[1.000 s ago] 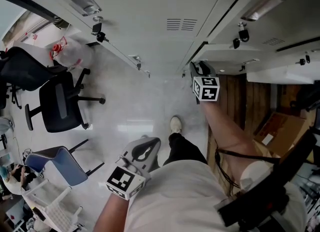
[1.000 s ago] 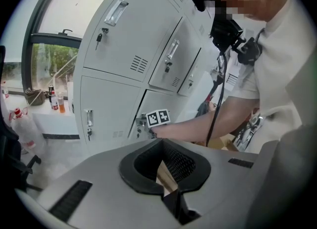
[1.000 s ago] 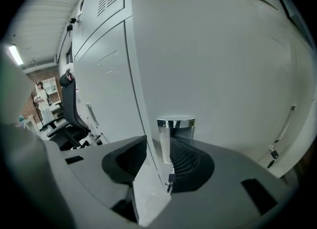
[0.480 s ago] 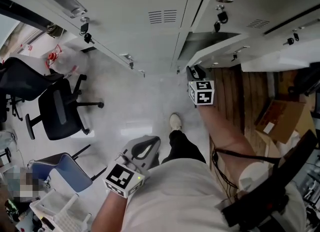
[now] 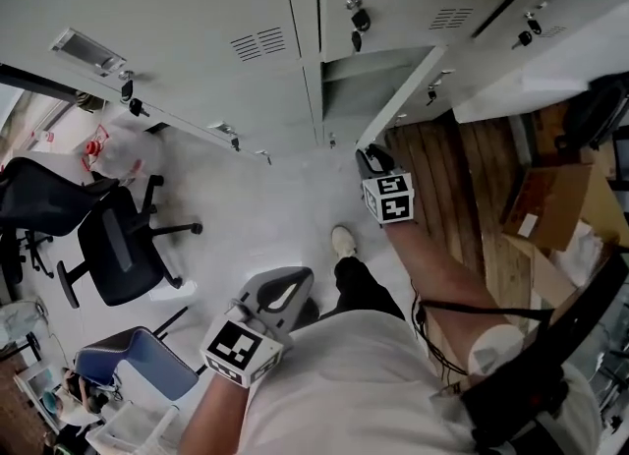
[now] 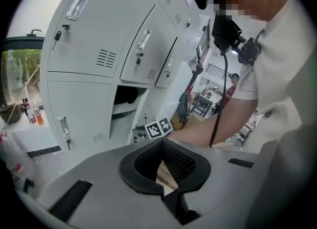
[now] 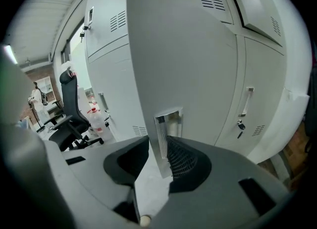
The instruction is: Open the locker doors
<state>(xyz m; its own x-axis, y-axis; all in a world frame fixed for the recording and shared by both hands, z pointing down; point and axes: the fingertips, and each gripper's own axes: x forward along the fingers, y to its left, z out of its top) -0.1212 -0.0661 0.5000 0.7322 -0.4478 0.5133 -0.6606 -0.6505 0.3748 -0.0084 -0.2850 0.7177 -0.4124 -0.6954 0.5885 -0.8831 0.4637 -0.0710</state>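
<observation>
Swung wider than a second ago, the locker door (image 7: 188, 65) now stands well out from its frame, and the right hand-held gripper (image 7: 158, 141) has come with it toward the person.

Seen from the head view, looking steeply down, a bank of pale grey lockers (image 5: 177, 21) spans the top from 10 to 2 o'clock. Its far end is cut off by the frame. At about 12 o'clock the opened compartment (image 5: 359, 89) shows only grey shade, and what it holds cannot be made out. A wooden floor (image 5: 462, 178) lies at 3 o'clock. The person's white shirt (image 5: 344, 384) fills 6 o'clock, with only one trouser leg and one shoe (image 5: 344, 242) showing past it. A black office chair (image 5: 118, 247) stands at 9 o'clock.

The right hand-held gripper's jaws have just been closing. They clasp the door's free edge at its recessed metal handle (image 7: 168, 121). In that gripper's view the door hides the compartment behind it.

The left hand-held gripper (image 6: 161, 144) sits at 7 o'clock in the head view, its jaw tips together with nothing between them.

Small keys (image 5: 360, 21) hang in the locks, too small for detail.
</observation>
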